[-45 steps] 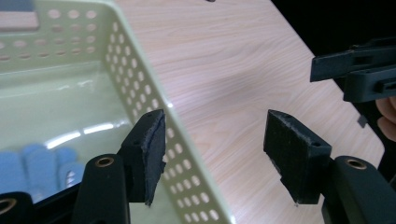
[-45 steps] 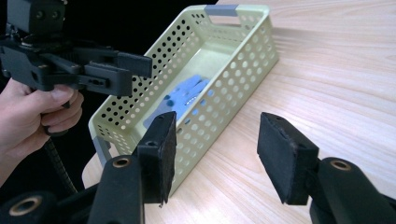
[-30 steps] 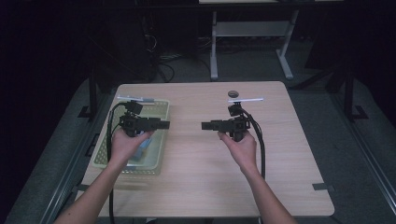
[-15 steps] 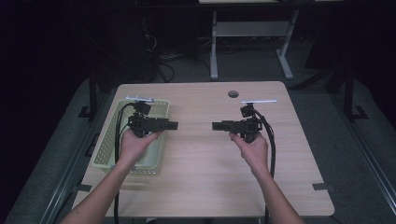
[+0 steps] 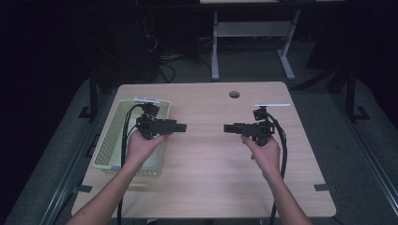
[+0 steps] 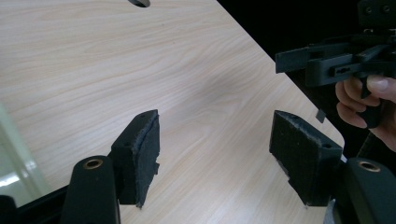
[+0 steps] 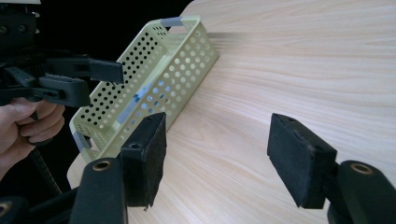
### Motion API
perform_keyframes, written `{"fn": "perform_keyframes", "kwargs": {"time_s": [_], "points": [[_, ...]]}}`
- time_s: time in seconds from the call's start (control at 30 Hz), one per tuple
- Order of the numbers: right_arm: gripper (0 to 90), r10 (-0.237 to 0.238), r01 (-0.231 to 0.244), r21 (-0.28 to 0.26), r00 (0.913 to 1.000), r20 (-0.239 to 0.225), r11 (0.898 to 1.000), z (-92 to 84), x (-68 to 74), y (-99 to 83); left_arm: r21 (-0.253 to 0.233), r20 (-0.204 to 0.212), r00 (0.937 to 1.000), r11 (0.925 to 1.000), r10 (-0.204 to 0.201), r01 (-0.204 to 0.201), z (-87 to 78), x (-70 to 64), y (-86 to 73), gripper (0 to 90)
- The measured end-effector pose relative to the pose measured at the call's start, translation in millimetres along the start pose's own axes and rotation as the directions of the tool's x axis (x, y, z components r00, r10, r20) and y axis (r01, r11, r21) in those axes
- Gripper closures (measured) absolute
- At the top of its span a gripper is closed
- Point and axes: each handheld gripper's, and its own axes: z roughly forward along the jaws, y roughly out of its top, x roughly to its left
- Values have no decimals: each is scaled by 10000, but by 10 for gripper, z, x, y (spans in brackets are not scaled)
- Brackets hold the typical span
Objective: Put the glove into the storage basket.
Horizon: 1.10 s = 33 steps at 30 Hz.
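Over the basket's right rim my left gripper (image 5: 181, 127) is held in a hand, pointing right, its jaws open and empty. My right gripper (image 5: 228, 127) points left at it from the table's right half, also open and empty. A gap of bare wood lies between the two tips. In the left gripper view my own pads (image 6: 140, 158) stand wide apart over the wooden table (image 6: 140, 70), and the right gripper (image 6: 285, 60) is at the upper right. The right gripper view has the left gripper (image 7: 109, 72) at the left, in front of the basket (image 7: 159, 84).
A pale green perforated basket (image 5: 109, 140) lies along the table's left side, with something blue showing through its holes (image 7: 139, 96). A cable hole (image 5: 234, 94) sits near the far edge. Beyond the table (image 5: 211, 187) the floor is dark, with desk legs and cables.
Both hands have shifted to the right and slightly nearer the person. The left gripper now reaches past the basket's rim. Both pairs of jaws stay open.
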Motion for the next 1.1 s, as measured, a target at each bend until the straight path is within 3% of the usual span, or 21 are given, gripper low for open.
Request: {"fn": "perform_keyframes", "kwargs": {"time_s": [0.6, 1.1], "points": [[349, 297, -296, -193, 9995, 98, 9994, -222, -220, -140, 106, 624, 9979, 9997, 196, -203, 197, -189, -63, 307], [310, 729, -721, -403, 9972, 164, 9966, -375, -422, -299, 366, 898, 9952, 9984, 400, -435, 360, -319, -201, 299]]}}
